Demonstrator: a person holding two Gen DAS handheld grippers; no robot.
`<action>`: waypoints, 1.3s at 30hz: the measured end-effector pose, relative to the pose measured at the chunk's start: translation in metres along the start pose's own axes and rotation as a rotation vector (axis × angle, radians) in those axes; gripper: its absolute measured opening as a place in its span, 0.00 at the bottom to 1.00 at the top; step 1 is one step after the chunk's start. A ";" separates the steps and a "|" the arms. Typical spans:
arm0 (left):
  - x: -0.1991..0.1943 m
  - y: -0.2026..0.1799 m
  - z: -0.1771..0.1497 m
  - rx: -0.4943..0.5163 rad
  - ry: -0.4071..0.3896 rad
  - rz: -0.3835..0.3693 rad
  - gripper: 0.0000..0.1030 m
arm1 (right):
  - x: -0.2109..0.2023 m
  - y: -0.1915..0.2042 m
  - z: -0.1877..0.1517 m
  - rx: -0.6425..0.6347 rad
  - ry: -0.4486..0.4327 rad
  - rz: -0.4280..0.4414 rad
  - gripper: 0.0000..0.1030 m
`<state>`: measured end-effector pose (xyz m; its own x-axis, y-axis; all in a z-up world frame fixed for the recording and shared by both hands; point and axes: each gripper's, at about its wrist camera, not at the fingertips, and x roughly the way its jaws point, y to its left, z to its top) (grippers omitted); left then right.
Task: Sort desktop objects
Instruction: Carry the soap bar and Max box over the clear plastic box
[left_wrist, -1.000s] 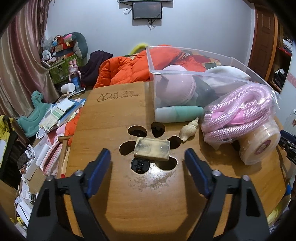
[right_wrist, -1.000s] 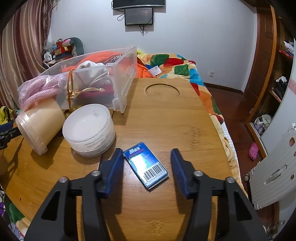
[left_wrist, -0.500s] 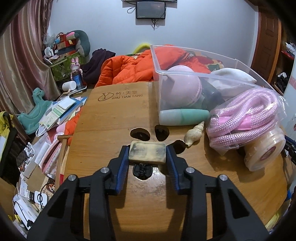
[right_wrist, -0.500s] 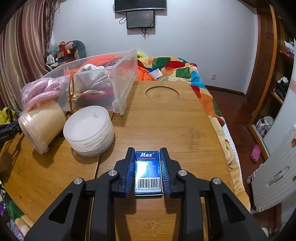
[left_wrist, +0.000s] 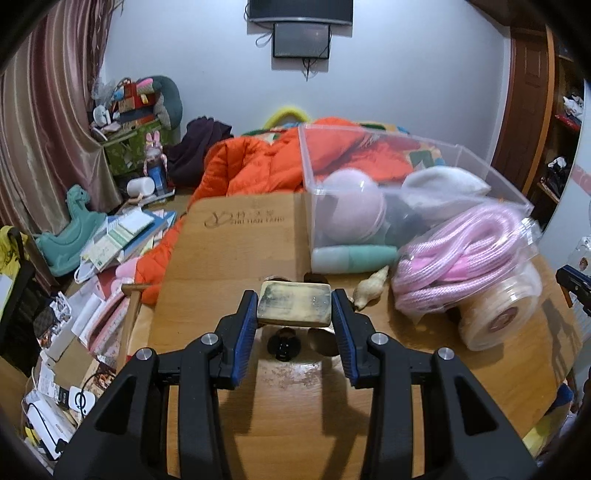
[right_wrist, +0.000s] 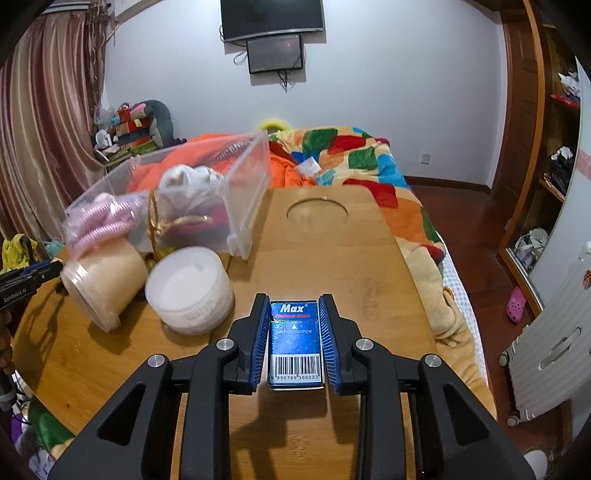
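Note:
My left gripper (left_wrist: 294, 306) is shut on a worn tan rectangular block (left_wrist: 293, 303) and holds it a little above the wooden table (left_wrist: 229, 266). My right gripper (right_wrist: 294, 325) is shut on a small blue "Max" box (right_wrist: 295, 341) with a barcode, lifted just above the table (right_wrist: 354, 266). A clear plastic bin (left_wrist: 406, 192) with a pink ball, a teal tube and cloths stands at the back right in the left wrist view. It also shows in the right wrist view (right_wrist: 243, 206) at the back left.
A bagged pink rope (left_wrist: 461, 258), a tipped beige tub (left_wrist: 498, 314) and a seashell (left_wrist: 371, 288) lie by the bin. A white round container (right_wrist: 188, 291) stands left of my right gripper. Cut-out holes (left_wrist: 284, 345) lie under the block. A bed (right_wrist: 369, 166) lies behind; floor clutter (left_wrist: 74, 295) lies left.
Both grippers closed from open onto their objects, the block and the blue box, and lifted them slightly off the table. The blue box was turned straight between the fingers.

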<state>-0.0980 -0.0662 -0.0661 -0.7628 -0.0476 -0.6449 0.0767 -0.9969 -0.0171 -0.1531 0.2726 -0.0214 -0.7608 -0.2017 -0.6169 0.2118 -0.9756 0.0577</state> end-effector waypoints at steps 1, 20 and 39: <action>-0.003 -0.001 0.001 0.001 -0.009 -0.003 0.39 | -0.002 0.001 0.002 -0.003 -0.005 0.003 0.24; -0.038 -0.020 0.050 0.000 -0.157 -0.106 0.39 | -0.024 0.040 0.070 -0.133 -0.139 0.083 0.24; 0.008 -0.049 0.082 0.053 -0.113 -0.175 0.39 | 0.019 0.062 0.122 -0.166 -0.154 0.147 0.24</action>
<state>-0.1611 -0.0229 -0.0078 -0.8291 0.1227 -0.5455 -0.0948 -0.9923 -0.0792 -0.2290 0.1975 0.0665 -0.7958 -0.3635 -0.4843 0.4152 -0.9097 0.0005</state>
